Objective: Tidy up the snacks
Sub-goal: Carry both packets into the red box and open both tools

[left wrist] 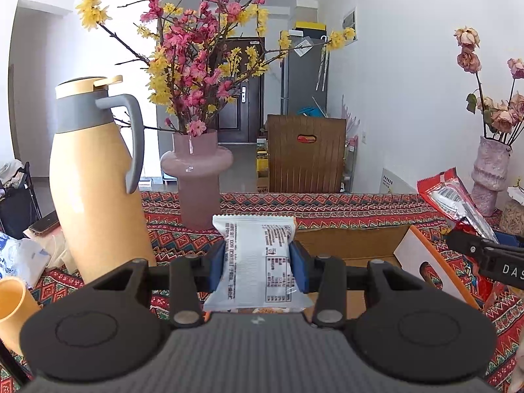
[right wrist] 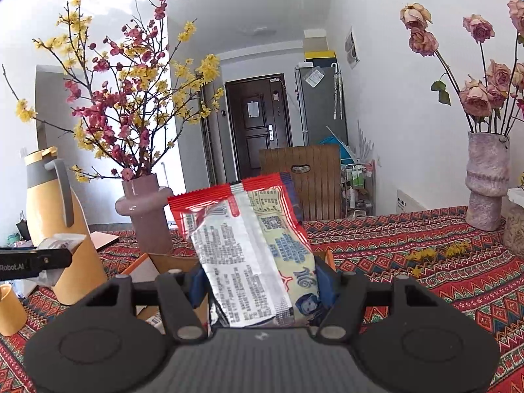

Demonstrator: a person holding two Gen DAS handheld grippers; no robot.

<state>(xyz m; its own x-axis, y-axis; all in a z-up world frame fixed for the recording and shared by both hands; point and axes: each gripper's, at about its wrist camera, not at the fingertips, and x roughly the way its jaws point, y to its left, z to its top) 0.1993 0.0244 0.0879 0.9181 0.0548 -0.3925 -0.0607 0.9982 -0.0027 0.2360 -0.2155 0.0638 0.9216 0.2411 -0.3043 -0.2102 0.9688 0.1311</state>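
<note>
I am clamping a white snack packet (left wrist: 258, 258) in my left gripper (left wrist: 258, 262), the blue pads (left wrist: 216, 267) pressing into its two long sides at the lower middle of the left wrist view. I am holding it upright by its waist so that the sealed top edge stands free above the fingers and the bottom hangs clear, which I judge makes it easy to lower straight into the cardboard box (left wrist: 347, 245) lying open just behind it in the centre right of the frame.

My right gripper (right wrist: 262, 286) is closed on a red-topped snack bag (right wrist: 249, 249), filling the middle of the right wrist view. This bag is longer and floppier (it is leaning toward the upper left), so I am gripping it low, near its bottom end. The same bag appears at the right edge of the left view, raised above the box flap (left wrist: 425, 268).

Both snacks are in the air over the patterned tablecloth (right wrist: 409, 245), near the box, well clear of the yellow jug (left wrist: 91, 180) and the pink vase (left wrist: 196, 177) at left. I judge the drop into the box is the step in hand.
</note>
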